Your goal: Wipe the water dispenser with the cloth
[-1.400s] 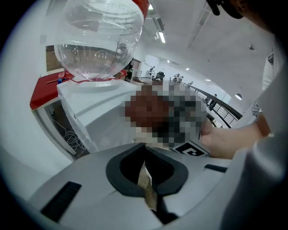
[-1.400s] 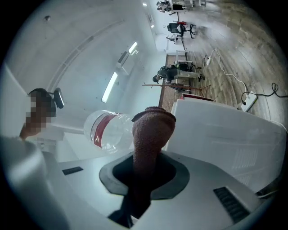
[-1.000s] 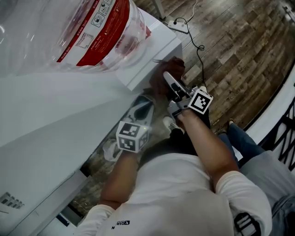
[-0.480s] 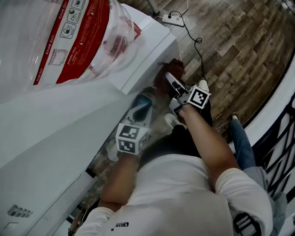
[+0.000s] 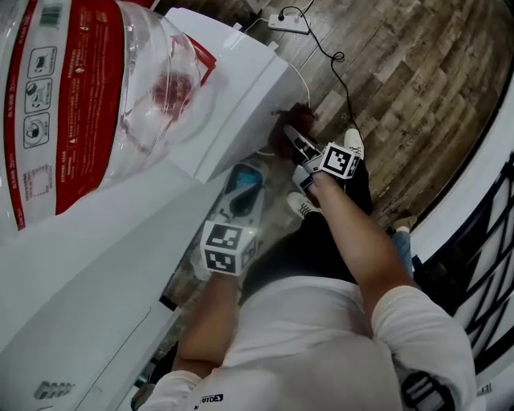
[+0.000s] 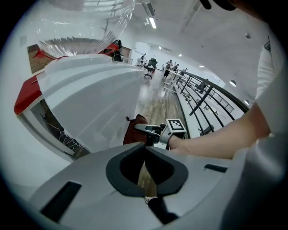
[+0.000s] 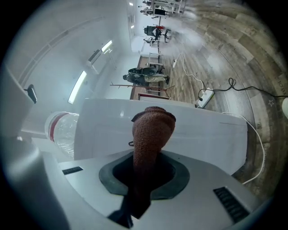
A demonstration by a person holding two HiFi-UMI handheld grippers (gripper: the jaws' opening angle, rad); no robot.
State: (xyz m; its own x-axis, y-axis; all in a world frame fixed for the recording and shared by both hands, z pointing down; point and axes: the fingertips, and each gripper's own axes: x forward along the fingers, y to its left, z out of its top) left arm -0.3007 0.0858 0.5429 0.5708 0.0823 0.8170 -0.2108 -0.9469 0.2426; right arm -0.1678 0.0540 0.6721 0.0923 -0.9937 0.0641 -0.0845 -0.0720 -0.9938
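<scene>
The white water dispenser (image 5: 233, 96) fills the left of the head view, with a clear bottle (image 5: 80, 88) bearing a red label on top. My right gripper (image 5: 291, 138) is shut on a brown knitted cloth (image 5: 281, 135) and holds it against the dispenser's side panel (image 7: 189, 134) below the top edge. In the right gripper view the cloth (image 7: 152, 134) rises from between the jaws toward the white panel. My left gripper (image 5: 245, 183) hangs just below and left of the right one, beside the dispenser; its jaws are shut with nothing between them (image 6: 146, 155).
A white power strip (image 5: 287, 22) and a black cable (image 5: 341, 72) lie on the wooden floor beyond the dispenser. A black railing (image 5: 482, 265) runs along the right. My legs and shoes (image 5: 299, 210) stand close below the grippers.
The head view has swung, so the dispenser and bottle sit more to the left and upright. The right gripper with the cloth has shifted slightly up along the side panel. The left gripper keeps its place.
</scene>
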